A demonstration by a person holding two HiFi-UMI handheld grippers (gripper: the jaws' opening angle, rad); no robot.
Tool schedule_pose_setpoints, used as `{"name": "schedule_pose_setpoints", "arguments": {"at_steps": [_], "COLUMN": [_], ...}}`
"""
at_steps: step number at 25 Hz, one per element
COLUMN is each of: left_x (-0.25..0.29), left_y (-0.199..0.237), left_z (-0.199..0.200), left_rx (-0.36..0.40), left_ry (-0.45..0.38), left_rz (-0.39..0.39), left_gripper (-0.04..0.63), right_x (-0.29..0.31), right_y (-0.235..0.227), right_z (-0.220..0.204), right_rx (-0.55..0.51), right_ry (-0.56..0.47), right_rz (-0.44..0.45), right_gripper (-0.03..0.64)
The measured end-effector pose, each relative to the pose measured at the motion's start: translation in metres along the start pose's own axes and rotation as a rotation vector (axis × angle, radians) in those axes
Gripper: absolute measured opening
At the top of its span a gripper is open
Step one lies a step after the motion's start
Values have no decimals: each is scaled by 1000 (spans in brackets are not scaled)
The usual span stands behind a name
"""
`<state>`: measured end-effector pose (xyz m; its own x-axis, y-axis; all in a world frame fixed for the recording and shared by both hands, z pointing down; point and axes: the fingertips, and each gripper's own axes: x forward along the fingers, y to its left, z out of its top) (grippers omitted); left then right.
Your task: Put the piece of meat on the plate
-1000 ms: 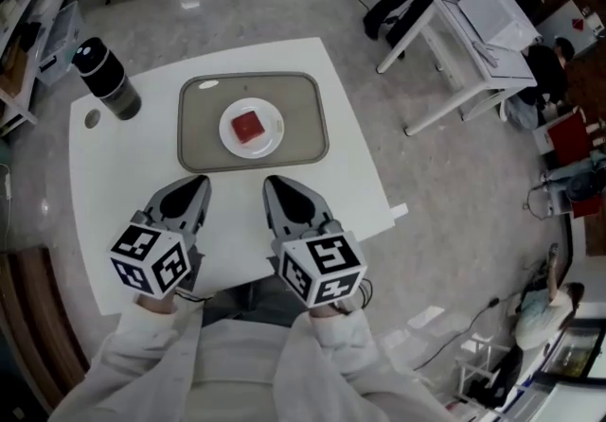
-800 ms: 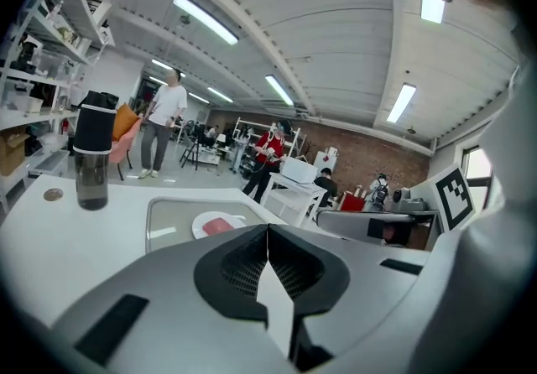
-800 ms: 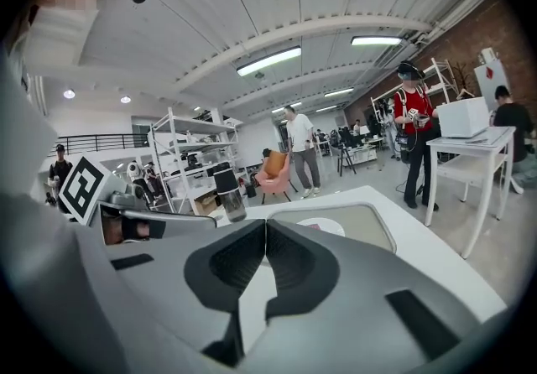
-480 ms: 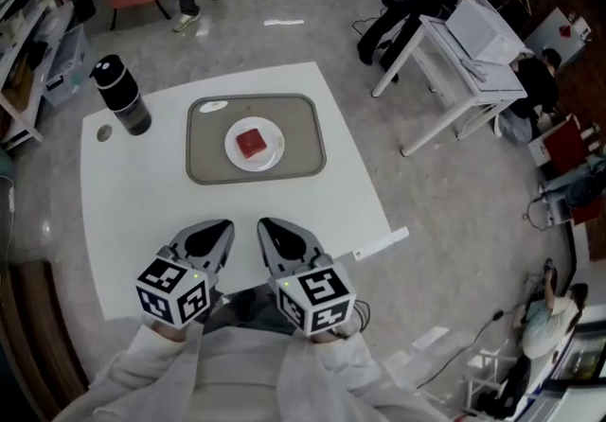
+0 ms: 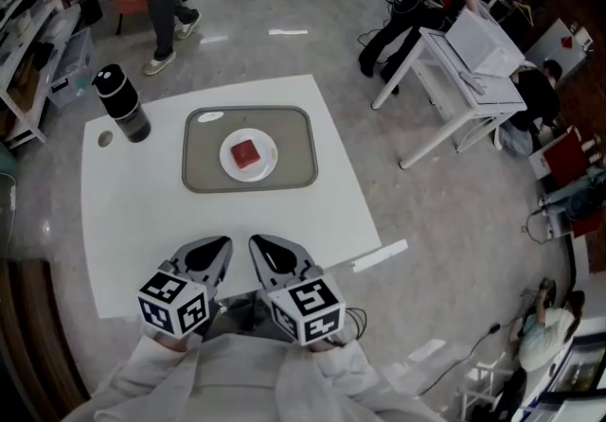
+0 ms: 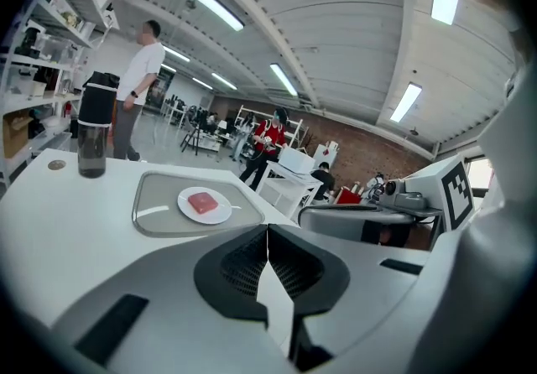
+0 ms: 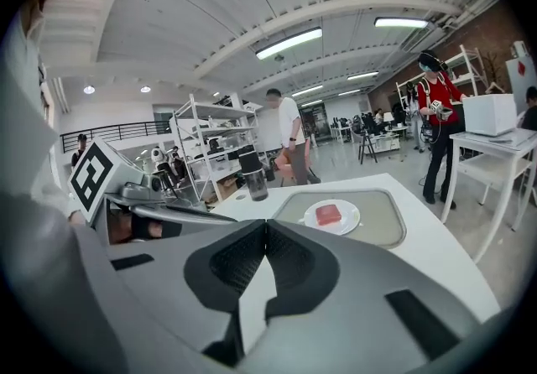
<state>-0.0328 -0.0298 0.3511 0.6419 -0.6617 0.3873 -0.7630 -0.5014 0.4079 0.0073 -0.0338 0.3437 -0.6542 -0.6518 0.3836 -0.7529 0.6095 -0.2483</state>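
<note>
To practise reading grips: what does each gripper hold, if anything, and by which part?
Nothing is held. The left gripper and right gripper are both shut on nothing; the meat lies on the plate, apart from them.

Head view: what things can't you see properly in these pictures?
- The bottle: its dark walls hide what is inside, in every view.
- The small round thing beside it: too small to tell what it is, head view.
- The meat: its underside is hidden against the plate, in all views.

Left hand-held gripper (image 5: 223,244) closed; right hand-held gripper (image 5: 256,243) closed.
</note>
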Motion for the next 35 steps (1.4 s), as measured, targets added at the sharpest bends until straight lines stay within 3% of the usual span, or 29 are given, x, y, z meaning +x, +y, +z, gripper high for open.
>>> {"name": "schedule_pose_setpoints", "arguments": {"at_steps": [10,35], "left_x": [5,7], "left_y": [0,-3], "left_z": [-5,-1], "left_rx": [-31,-19], "left_ry": [-20,-34], "left_rz": [37,64], "left_gripper": [11,11], "right_x": [-7,-11], "right_y": [-14,-29], "right_z": [-8,-8], "right_rx": [-3,-22], "right_ry": [3,15], "right_rz": [-1,8], "right_gripper": [15,14]}}
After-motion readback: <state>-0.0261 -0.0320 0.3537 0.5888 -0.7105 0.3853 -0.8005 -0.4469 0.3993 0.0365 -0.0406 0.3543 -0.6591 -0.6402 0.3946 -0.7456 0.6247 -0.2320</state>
